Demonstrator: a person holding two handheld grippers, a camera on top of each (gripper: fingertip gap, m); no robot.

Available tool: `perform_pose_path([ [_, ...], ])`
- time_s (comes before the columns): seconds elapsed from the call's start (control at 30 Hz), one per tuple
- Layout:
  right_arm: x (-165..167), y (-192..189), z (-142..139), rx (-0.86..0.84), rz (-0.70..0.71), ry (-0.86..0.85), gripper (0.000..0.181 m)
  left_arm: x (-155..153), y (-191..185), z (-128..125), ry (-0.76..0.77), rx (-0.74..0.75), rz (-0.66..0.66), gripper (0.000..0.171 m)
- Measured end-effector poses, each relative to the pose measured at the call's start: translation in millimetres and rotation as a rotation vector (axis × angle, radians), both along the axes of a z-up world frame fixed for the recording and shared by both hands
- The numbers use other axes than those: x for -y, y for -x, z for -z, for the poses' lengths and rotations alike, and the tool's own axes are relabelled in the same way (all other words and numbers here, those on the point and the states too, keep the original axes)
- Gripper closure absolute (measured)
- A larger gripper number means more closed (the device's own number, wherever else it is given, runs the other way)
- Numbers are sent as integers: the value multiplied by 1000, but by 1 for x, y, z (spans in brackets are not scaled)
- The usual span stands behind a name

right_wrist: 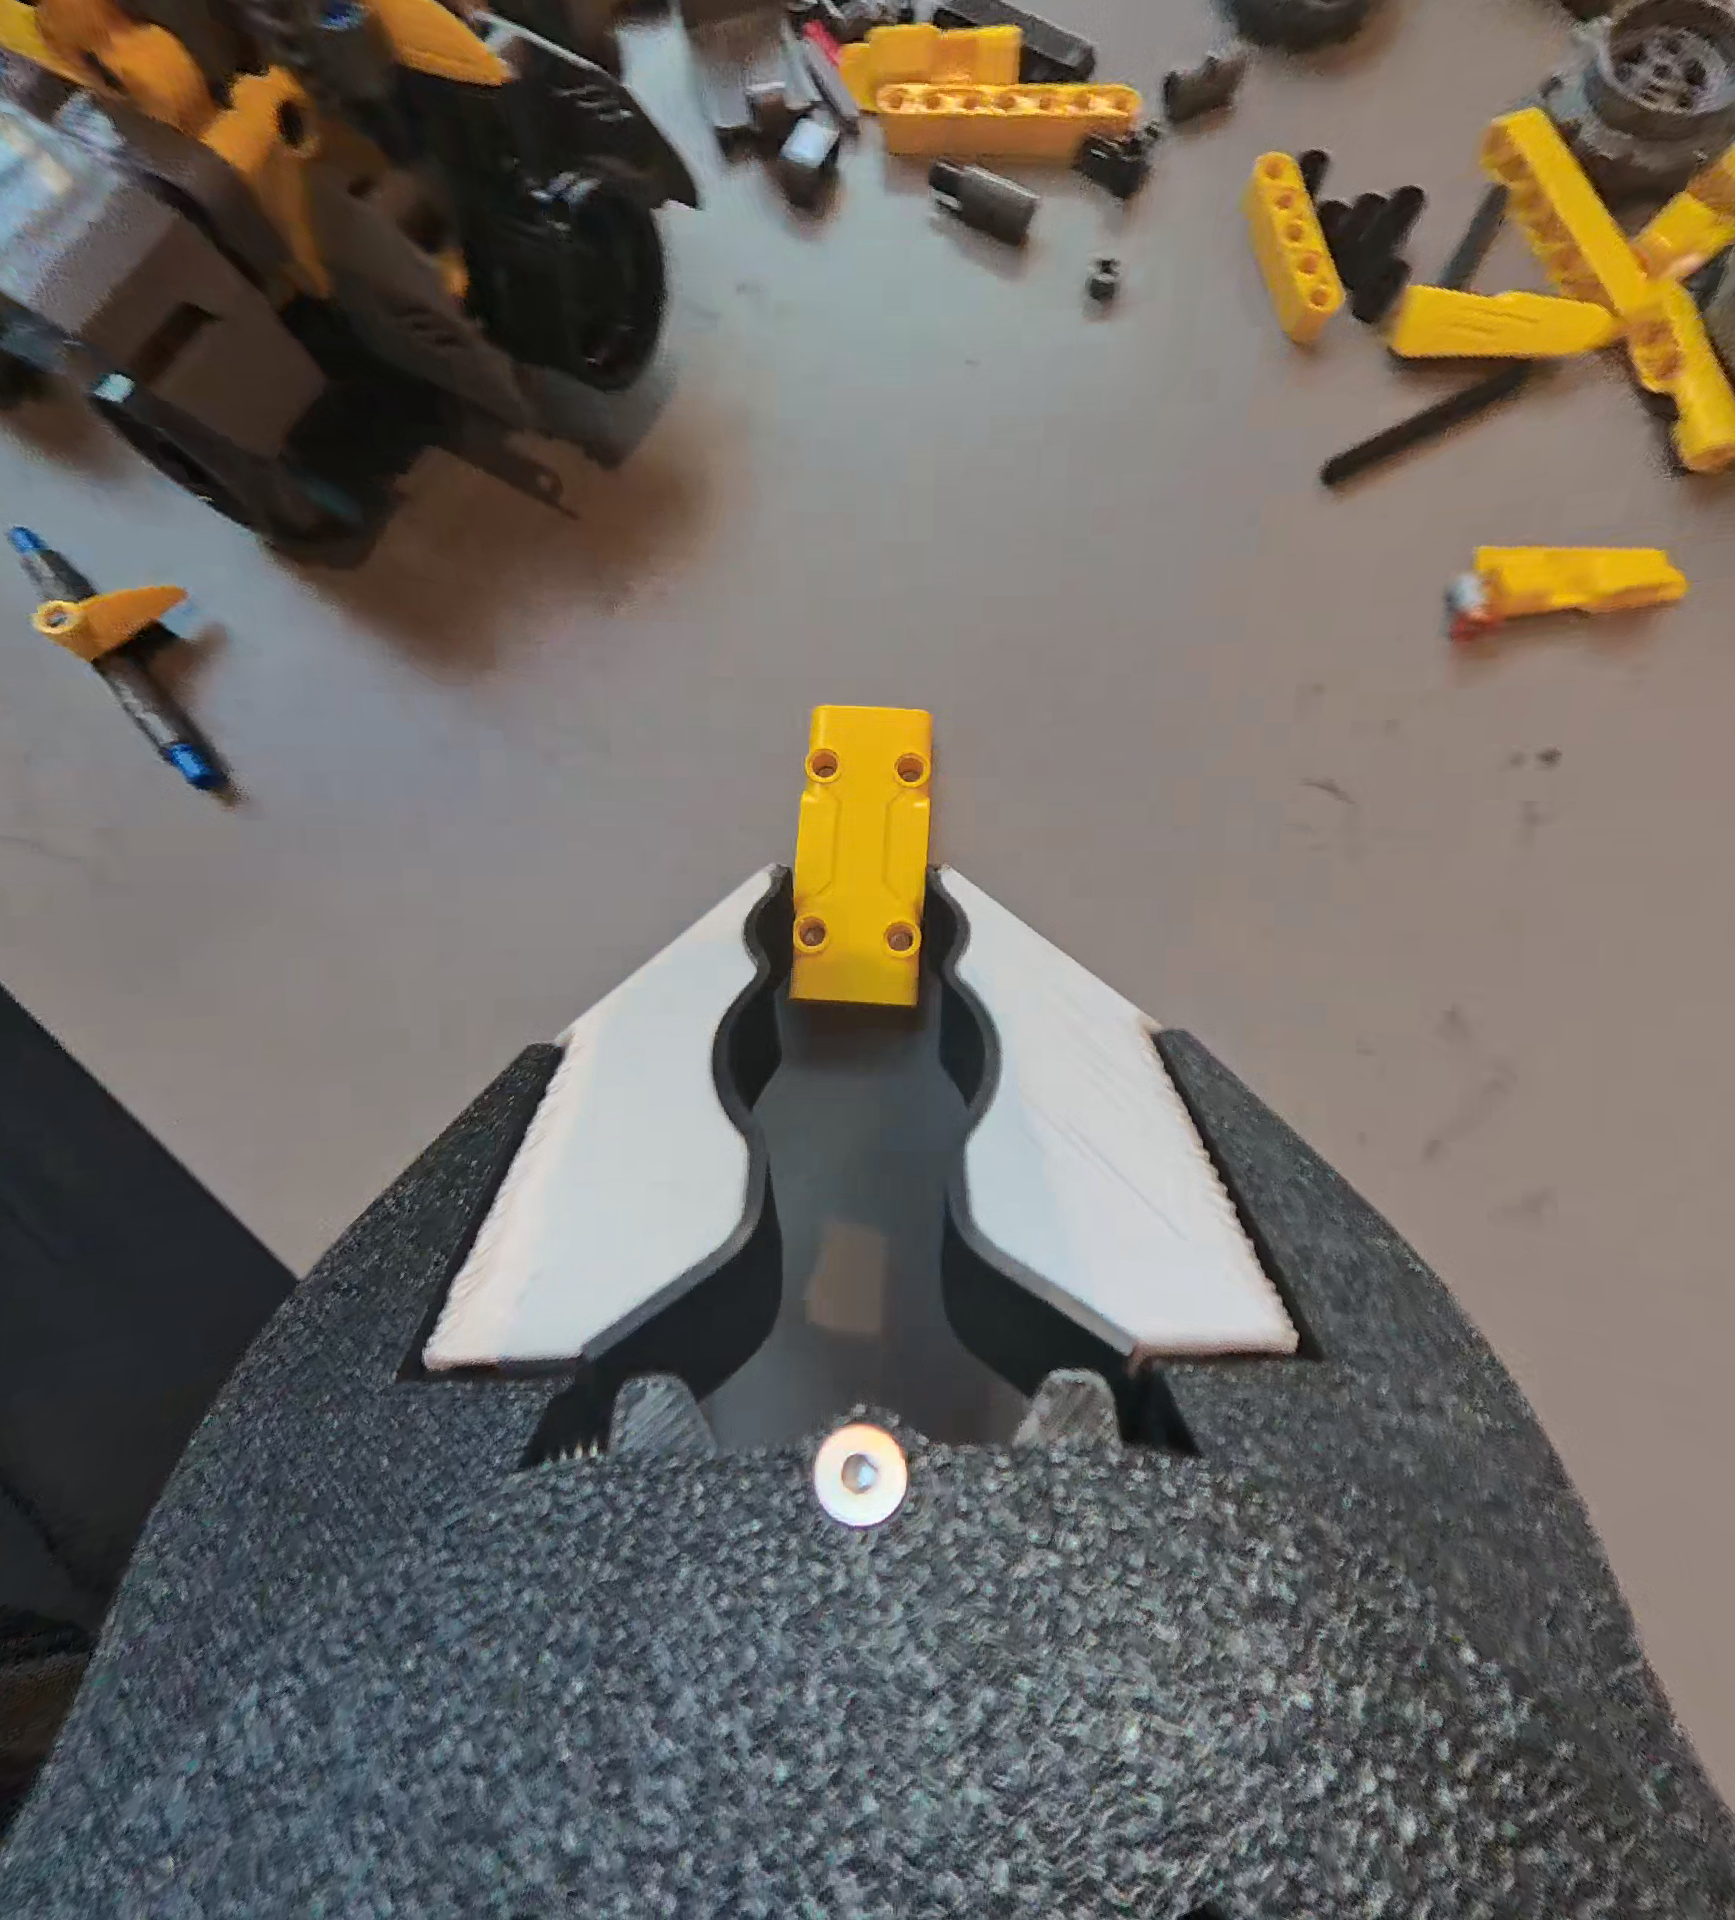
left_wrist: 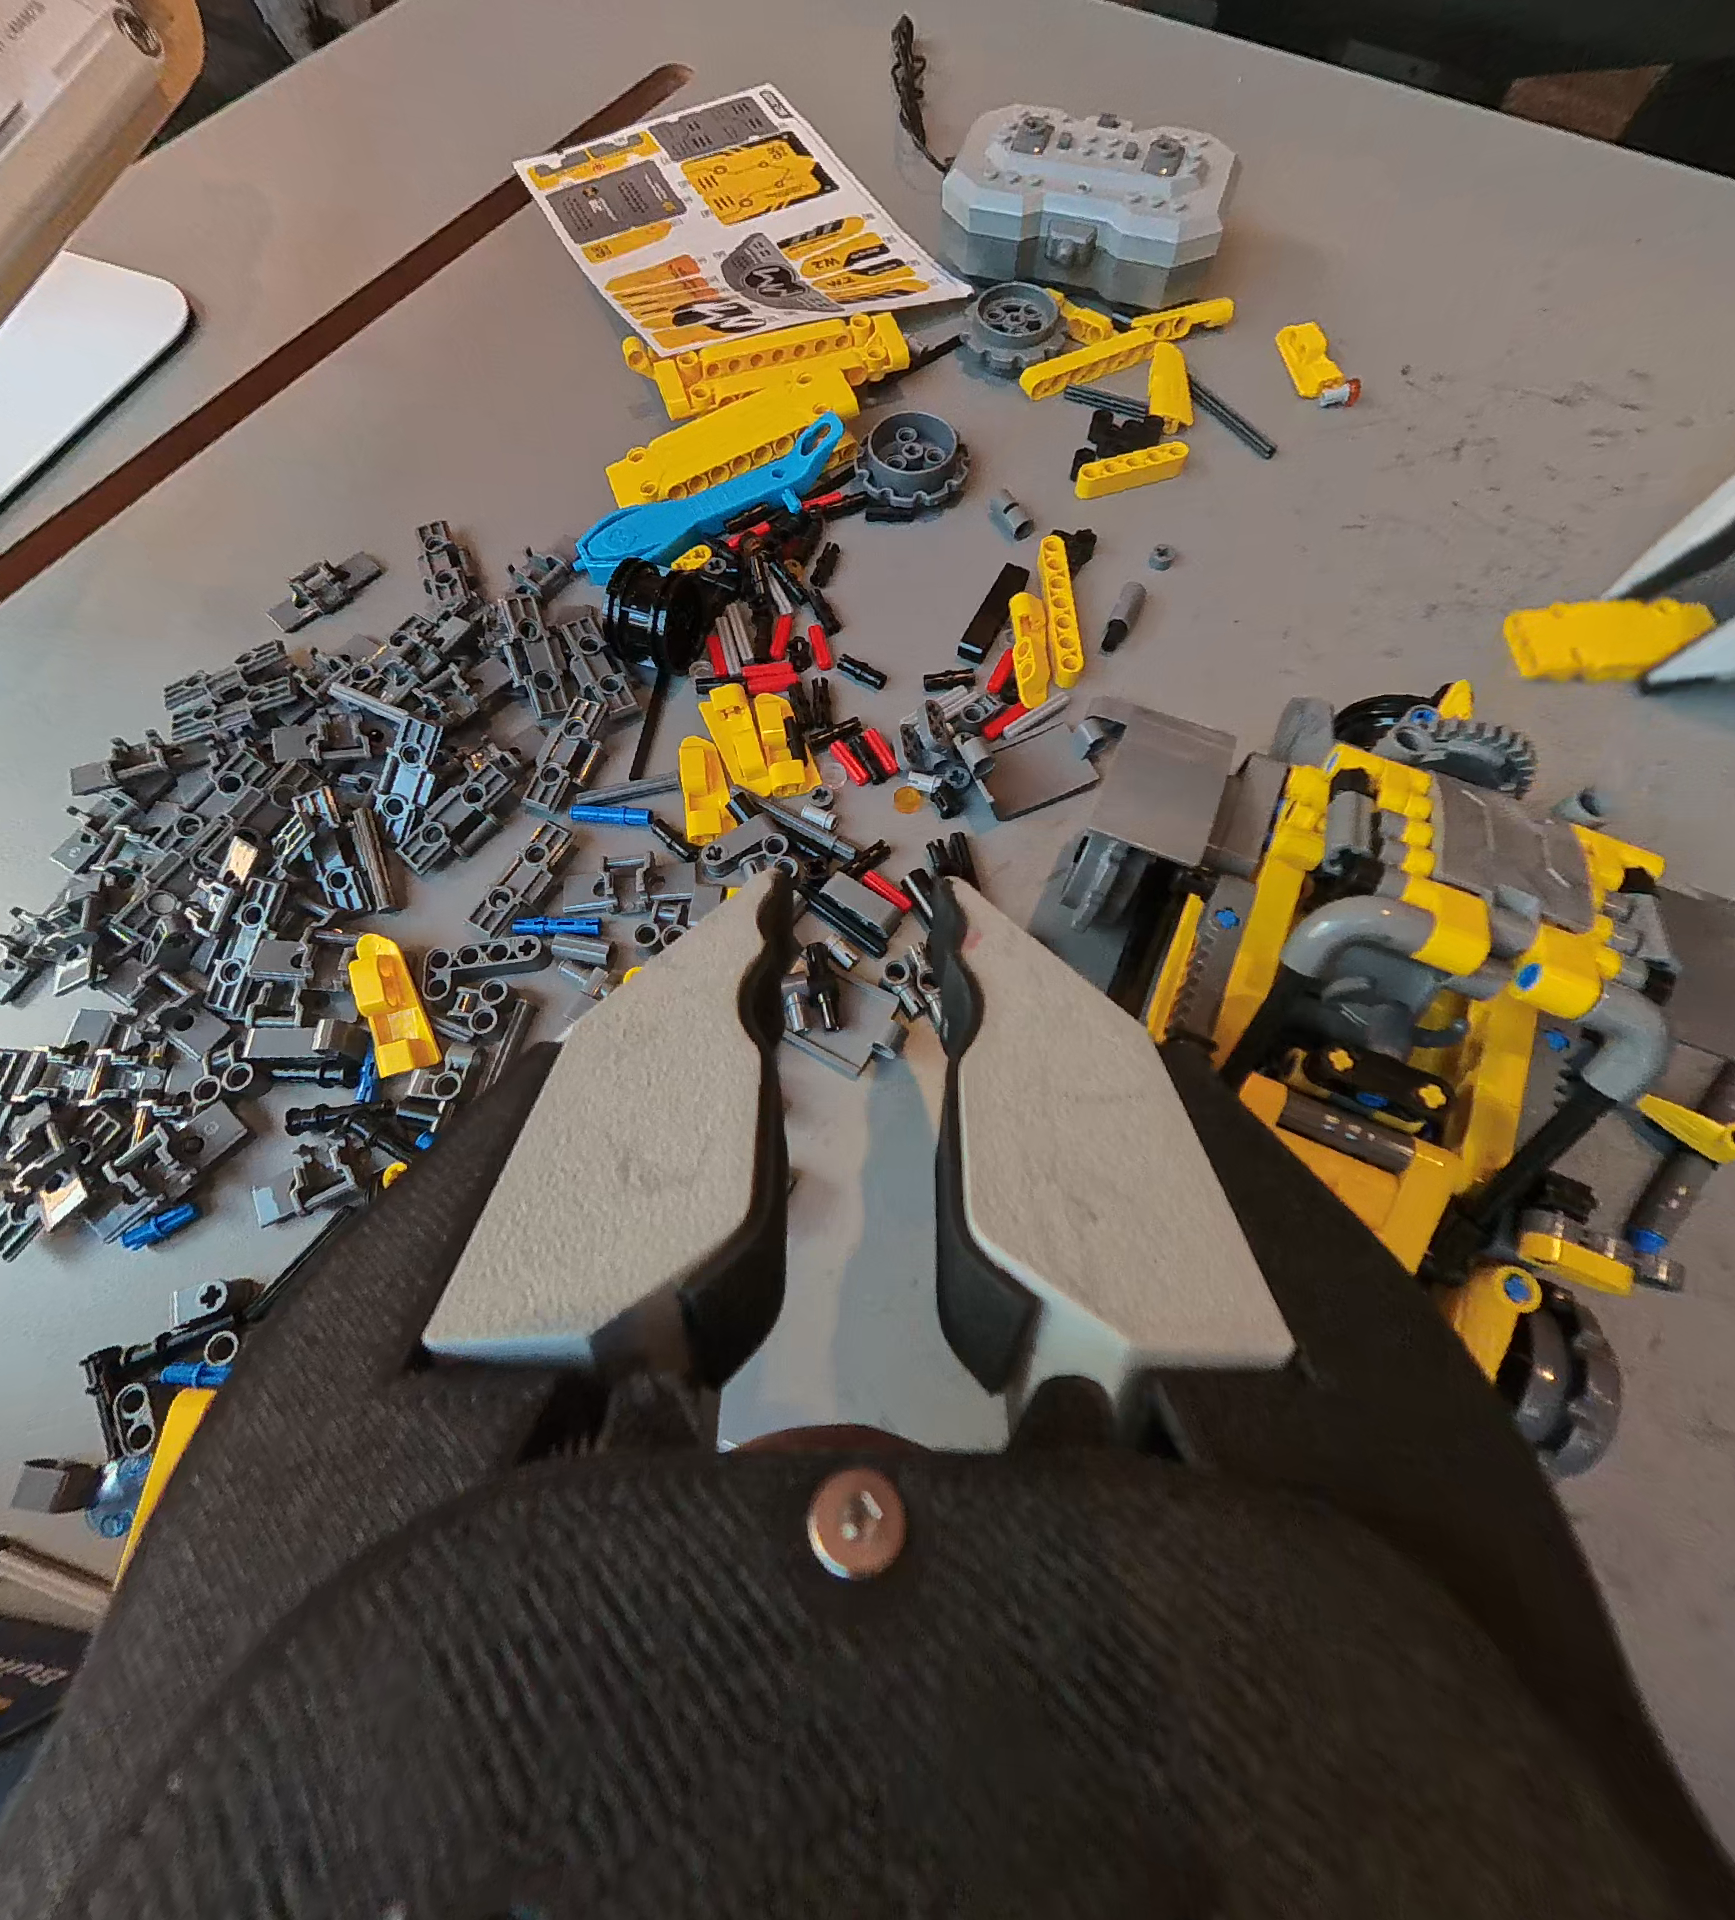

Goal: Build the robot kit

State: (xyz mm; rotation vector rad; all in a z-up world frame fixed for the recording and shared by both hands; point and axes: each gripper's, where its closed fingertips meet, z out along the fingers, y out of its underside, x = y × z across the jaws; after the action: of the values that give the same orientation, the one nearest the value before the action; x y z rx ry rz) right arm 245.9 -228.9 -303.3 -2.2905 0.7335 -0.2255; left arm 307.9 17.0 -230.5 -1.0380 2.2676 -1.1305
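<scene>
My right gripper (right_wrist: 858, 883) is shut on a yellow panel piece (right_wrist: 861, 852) with four pin holes and holds it above the grey table (right_wrist: 1102, 727). The left wrist view shows that gripper (left_wrist: 1694, 634) at the right edge with the yellow panel piece (left_wrist: 1601, 639) in its tips. My left gripper (left_wrist: 861, 888) is open and empty, hovering over small black and grey loose pieces (left_wrist: 832, 987). A part-built yellow and grey toy vehicle (left_wrist: 1414, 956) stands just right of it, and it also shows in the right wrist view (right_wrist: 250, 239).
A heap of dark grey track links (left_wrist: 250, 862) lies left. Yellow beams (left_wrist: 769, 364), a blue tool (left_wrist: 707, 509), a sticker sheet (left_wrist: 738, 218) and a grey battery box (left_wrist: 1091, 197) lie farther back. Yellow beams (right_wrist: 1590, 270) and an axle part (right_wrist: 115, 655) lie ahead of the right gripper. Across from one pair of fingers to the other is roughly 25 cm.
</scene>
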Motion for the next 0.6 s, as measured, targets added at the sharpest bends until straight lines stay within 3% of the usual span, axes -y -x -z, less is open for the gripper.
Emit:
perform_pose_path([
  [0.13,17,-16,0,-16,33,17,154,0,0,-3,17,3,1,148],
  [0.33,6,-9,-15,39,41,-41,143,1,1,-4,28,2,7,149],
  [0.47,-29,17,-42,117,-58,-140,141,3,2,-2,15,4,12,149],
  [0.6,-79,62,-46,83,-252,-201,141,5,2,0,3,5,16,149],
])
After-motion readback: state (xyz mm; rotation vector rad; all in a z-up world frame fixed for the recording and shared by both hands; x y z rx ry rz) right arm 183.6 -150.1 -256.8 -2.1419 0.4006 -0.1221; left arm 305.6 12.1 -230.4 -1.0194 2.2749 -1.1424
